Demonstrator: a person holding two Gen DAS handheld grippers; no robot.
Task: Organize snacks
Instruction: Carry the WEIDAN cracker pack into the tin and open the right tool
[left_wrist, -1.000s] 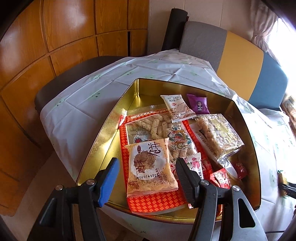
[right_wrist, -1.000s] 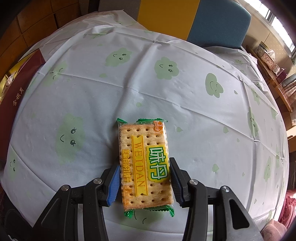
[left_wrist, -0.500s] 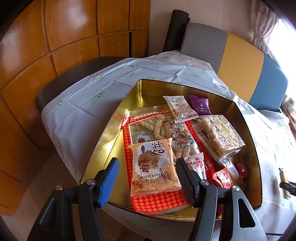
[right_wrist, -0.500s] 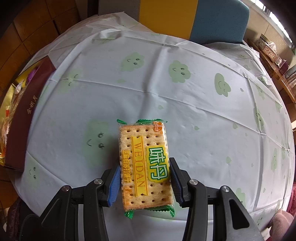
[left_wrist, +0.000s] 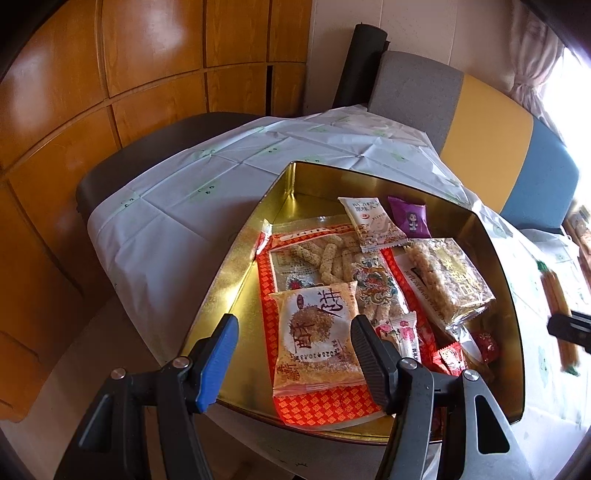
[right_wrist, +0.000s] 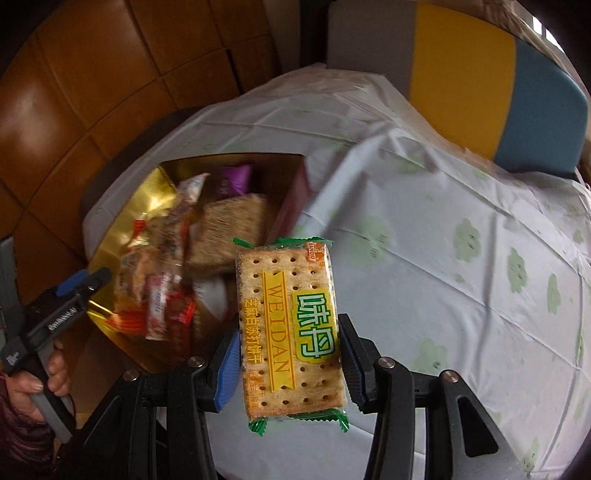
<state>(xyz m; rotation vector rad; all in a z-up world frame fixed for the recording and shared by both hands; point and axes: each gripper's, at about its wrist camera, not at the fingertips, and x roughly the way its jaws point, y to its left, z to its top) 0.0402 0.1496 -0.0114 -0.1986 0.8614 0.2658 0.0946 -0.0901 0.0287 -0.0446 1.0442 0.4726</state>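
A cracker pack (right_wrist: 288, 280) with green ends and yellow print sits upright between the pads of my right gripper (right_wrist: 289, 328), which is shut on it above the tablecloth, just right of the gold tin (right_wrist: 147, 195). The tin is blurred in the right wrist view. In the left wrist view the gold tin (left_wrist: 236, 266) holds several snack packs, with an orange rice-cake pack (left_wrist: 314, 332) nearest. My left gripper (left_wrist: 294, 325) hovers open over the tin's near edge, holding nothing. The right gripper (left_wrist: 569, 328) and the cracker pack (left_wrist: 554, 299) show at that view's right edge.
A white tablecloth (right_wrist: 461, 258) with green clouds covers the table. A chair back (left_wrist: 480, 122) in grey, yellow and blue stands behind it, next to a black roll (left_wrist: 362, 66). Wood panelling (left_wrist: 110, 74) fills the left. A person's hand (right_wrist: 37, 380) grips the left gripper (right_wrist: 83, 282).
My right gripper has lifted the cracker pack off the tablecloth and swung it left, bringing the gold tin into its view. The left gripper has barely moved.
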